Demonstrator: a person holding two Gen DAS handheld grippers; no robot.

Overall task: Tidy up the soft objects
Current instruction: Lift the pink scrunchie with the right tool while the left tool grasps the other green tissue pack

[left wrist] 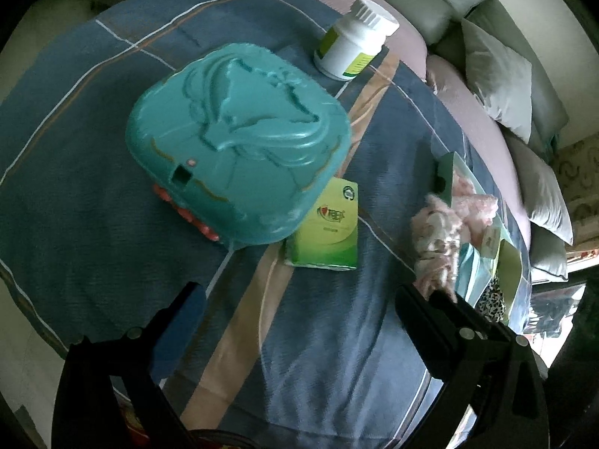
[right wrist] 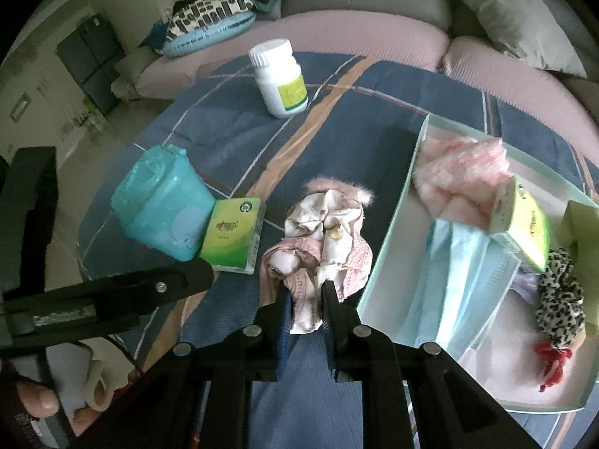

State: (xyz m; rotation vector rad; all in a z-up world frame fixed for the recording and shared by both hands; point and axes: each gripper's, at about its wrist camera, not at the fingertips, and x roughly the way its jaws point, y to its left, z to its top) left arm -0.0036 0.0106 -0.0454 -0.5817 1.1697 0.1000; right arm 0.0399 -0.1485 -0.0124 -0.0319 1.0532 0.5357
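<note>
1. Beside the pale green open cardboard box (right wrist: 393, 262), on the blue striped cloth (right wrist: 374, 119), lies a crumpled pink-and-cream fabric garment (right wrist: 322, 232).
2. Right claw (right wrist: 305, 299) pinches its near edge; a thin hold could slip.
3. Left claw (left wrist: 299, 299) stands spread, holding nothing.
4. Loose folds may snag the box wall.

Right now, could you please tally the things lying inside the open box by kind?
Fluffy pink cloth: 1
Light blue face mask: 1
Green tissue pack: 1
Leopard-print soft item: 1
Total in the box: 4, counting only what shows; something pale under the mask is too hidden to name.
</note>
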